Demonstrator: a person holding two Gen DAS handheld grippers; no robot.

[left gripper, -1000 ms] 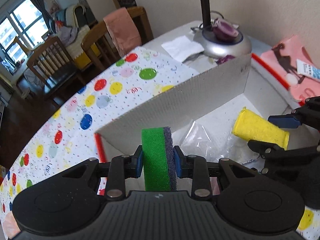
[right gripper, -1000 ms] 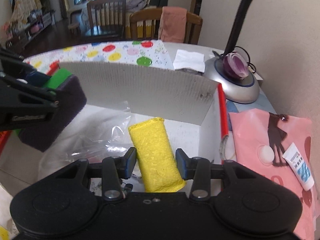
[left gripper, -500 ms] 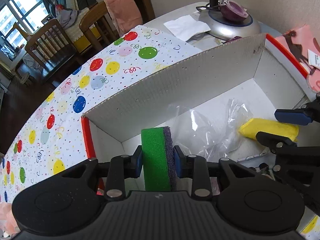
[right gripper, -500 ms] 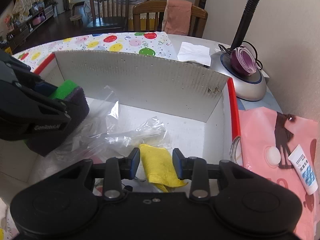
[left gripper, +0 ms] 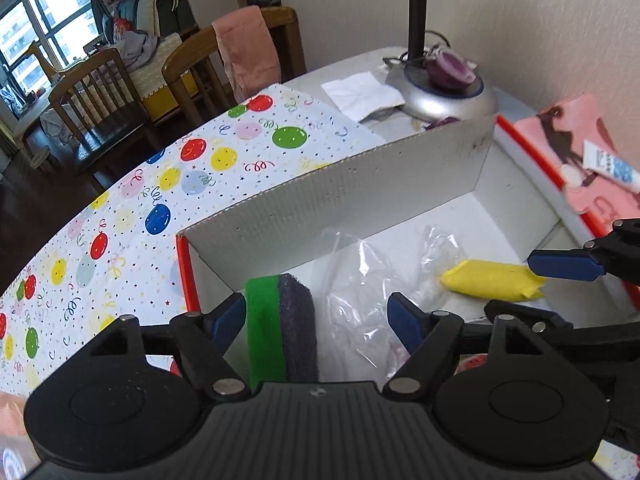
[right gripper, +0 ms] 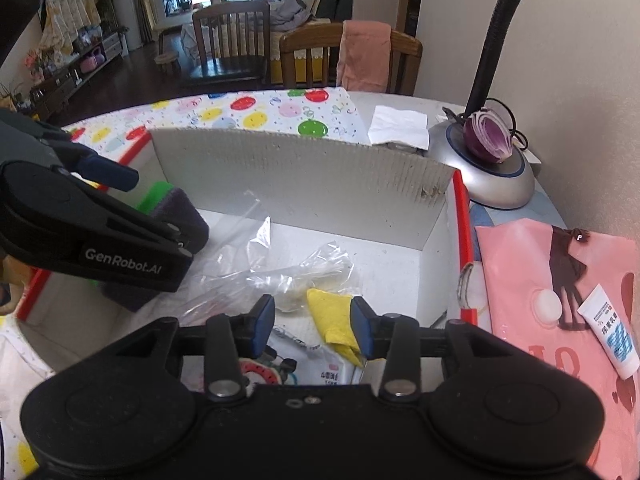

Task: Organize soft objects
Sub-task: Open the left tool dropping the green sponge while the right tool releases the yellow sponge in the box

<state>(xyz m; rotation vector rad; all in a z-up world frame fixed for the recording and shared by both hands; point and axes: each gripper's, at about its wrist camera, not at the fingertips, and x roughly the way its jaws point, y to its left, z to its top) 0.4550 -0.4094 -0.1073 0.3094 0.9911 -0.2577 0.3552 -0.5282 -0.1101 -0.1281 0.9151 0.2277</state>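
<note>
Both grippers reach over a white cardboard box (left gripper: 352, 196) with red outer edges, which sits on a table covered partly by a balloon-print cloth (left gripper: 168, 184). The left gripper (left gripper: 316, 320) has its jaws opening: the green sponge with a dark scouring side (left gripper: 280, 328) stands upright between them, its green face against the left pad while the right pad stands clear of the dark side with a visible gap, so nothing presses on it from both sides. The sponge is at the near left corner of the box, above the floor of the box. The right gripper (right gripper: 313, 322) also has its jaws opening; the yellow sponge (right gripper: 332, 316) lies on the box floor between the pads, near or touching the right pad and well clear of the left one, so it is not clamped. Crumpled clear plastic wrap (right gripper: 276, 268) lies on the box floor just beside the yellow sponge. Outside the box stand a lamp base (right gripper: 488, 172) with a halved red onion (right gripper: 490, 138) on it, a white tissue (right gripper: 398, 126), and a pink bag (right gripper: 532, 280) carrying a small white tube (right gripper: 612, 332).
</note>
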